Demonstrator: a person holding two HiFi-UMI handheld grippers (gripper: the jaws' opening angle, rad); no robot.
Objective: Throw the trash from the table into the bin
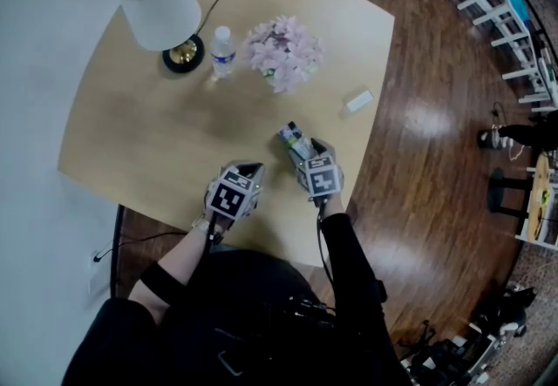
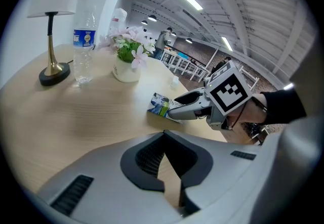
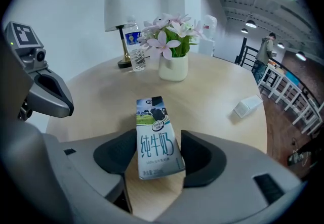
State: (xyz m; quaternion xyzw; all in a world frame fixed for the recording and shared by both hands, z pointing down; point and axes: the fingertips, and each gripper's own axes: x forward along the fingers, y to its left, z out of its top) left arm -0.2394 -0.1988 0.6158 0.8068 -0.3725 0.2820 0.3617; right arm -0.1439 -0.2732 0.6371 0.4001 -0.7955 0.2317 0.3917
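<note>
Far left on the table [image 1: 131, 132]: lamp [image 1: 161, 5] and water bottle [image 1: 222, 51] are standing upright, well clear of your work. Neither is looking like trash.

Left gripper [image 1: 250, 171]: you are holding it over the near edge with its tips meeting. It is carrying nothing; only bare wood is showing beneath it.

Centre: flowers [image 1: 283, 51] are sitting in a white pot on the far side, and the milk carton [image 3: 152, 127] is lying flat on the table in front of them, near the near edge.

Right gripper [image 3: 157, 147]: you are straddling the carton's lower half at about half width, and both pads are appearing to touch its sides. So the pick-up step is in hand. I am judging the grip as made but not proven, since the carton is not yet lifted.

Far right: a small white box [image 1: 359, 101] is lying by the table's right edge, likely the next piece.

Next move: you are needing a straight lift, then a carry to the bin. No view is showing the bin, so you are having to look for it first.

Views: the right gripper view is giving the pad contact and the printed face. The head view is giving only the layout. The left gripper view is showing the right gripper from the side, reaching over the carton.
</note>
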